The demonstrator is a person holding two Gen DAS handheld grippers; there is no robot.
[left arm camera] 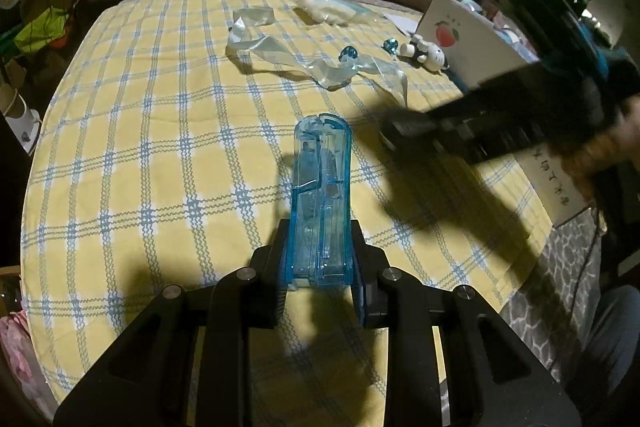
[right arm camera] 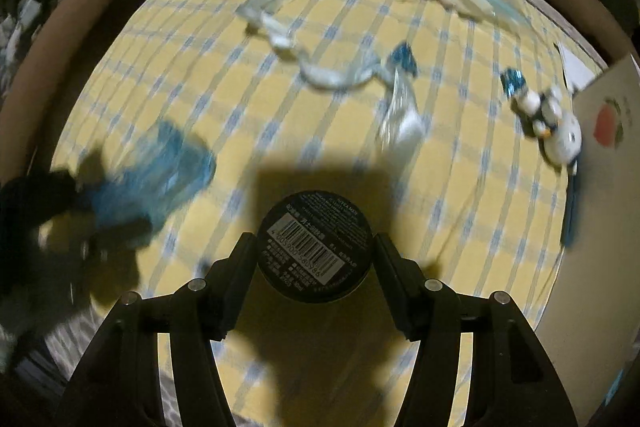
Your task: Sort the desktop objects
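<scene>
Both grippers hang over the yellow checked tablecloth [left arm camera: 160, 155], tipped steeply down. The left gripper [left arm camera: 320, 267] is clamped on a clear blue stapler [left arm camera: 322, 195], whose long axis runs straight out past the fingertips toward the pale ribbon [left arm camera: 280, 55]. The right gripper [right arm camera: 314, 267] squeezes a round black jar [right arm camera: 314, 247] by its sides, base facing the camera; its label carries a barcode, the small print too blurred to read. Beyond the ribbon stands a white card with a peach drawing [left arm camera: 460, 39].
</scene>
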